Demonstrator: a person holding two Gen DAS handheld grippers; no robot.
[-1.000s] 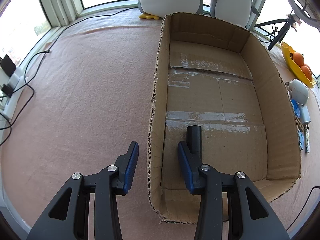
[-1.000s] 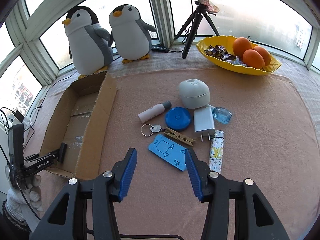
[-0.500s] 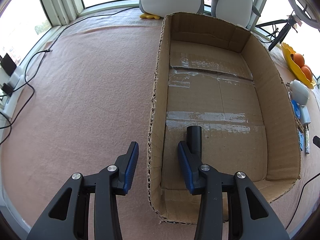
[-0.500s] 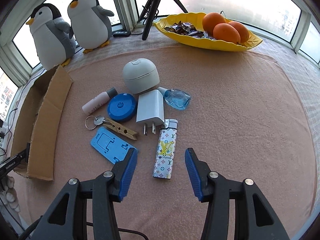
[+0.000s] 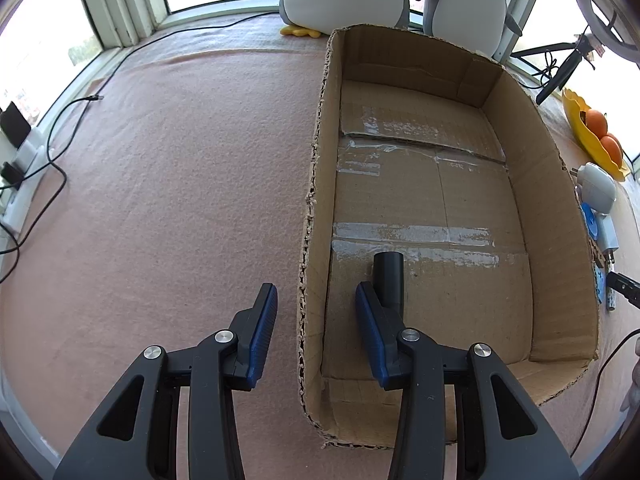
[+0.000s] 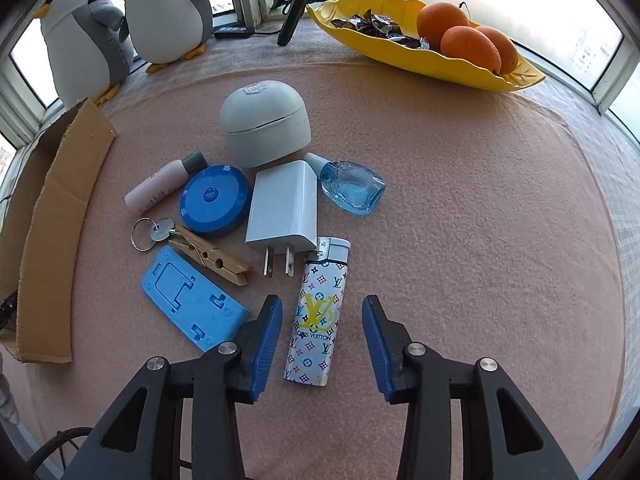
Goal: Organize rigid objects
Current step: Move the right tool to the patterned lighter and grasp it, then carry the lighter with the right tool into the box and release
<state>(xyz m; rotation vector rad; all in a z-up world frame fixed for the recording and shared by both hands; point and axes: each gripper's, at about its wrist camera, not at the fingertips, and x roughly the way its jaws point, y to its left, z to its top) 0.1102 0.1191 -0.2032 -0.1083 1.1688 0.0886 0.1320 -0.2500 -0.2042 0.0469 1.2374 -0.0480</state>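
right claw (image 6: 322, 332) angled down, closing, straddling lighter (image 6: 318, 312), not gripping.

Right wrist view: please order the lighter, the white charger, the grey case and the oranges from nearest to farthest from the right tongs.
1. Lighter, between the open tongs.
2. Charger, just beyond it.
3. Grey case, farther back, centre.
4. Oranges, far right, in the yellow dish.
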